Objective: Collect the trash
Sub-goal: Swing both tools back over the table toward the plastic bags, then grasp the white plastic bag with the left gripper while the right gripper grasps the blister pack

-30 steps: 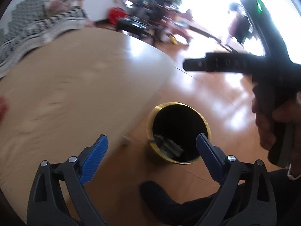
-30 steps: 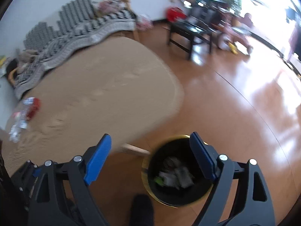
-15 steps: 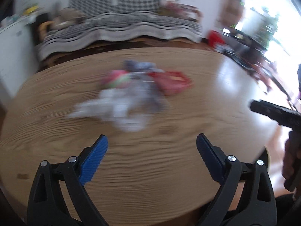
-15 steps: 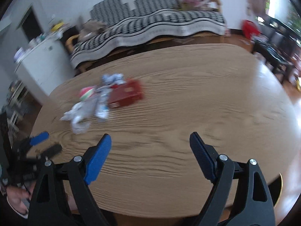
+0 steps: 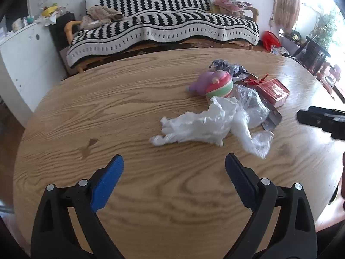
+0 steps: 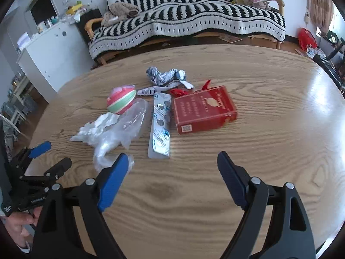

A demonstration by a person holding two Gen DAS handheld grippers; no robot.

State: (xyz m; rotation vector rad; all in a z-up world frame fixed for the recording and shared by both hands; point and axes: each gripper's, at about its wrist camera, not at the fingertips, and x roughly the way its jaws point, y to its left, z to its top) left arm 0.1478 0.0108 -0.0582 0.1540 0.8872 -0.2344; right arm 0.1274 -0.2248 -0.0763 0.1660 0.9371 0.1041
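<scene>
A heap of trash lies on the oval wooden table (image 6: 237, 190): crumpled clear plastic (image 5: 217, 123) (image 6: 116, 129), a red box (image 6: 202, 109) (image 5: 272, 88), a silver blister pack (image 6: 160, 125), a crumpled foil wrapper (image 6: 166, 76) and a striped pink-green ball toy (image 6: 121, 100) (image 5: 220, 84). My left gripper (image 5: 173, 165) hovers open over the table, just short of the plastic. My right gripper (image 6: 172, 163) is open too, near the blister pack, its left pad by the plastic's edge. Nothing is between either pair of jaws.
A sofa with a black-and-white striped blanket (image 6: 189, 19) stands behind the table, a white cabinet (image 6: 49, 51) to its left. The left gripper (image 6: 41, 161) and the hand holding it show at the right wrist view's left edge. Bare tabletop lies right of the box.
Both grippers swung from over the gold-rimmed bin on the floor to the table, and have closed in on the trash heap. Both stay open and empty.
</scene>
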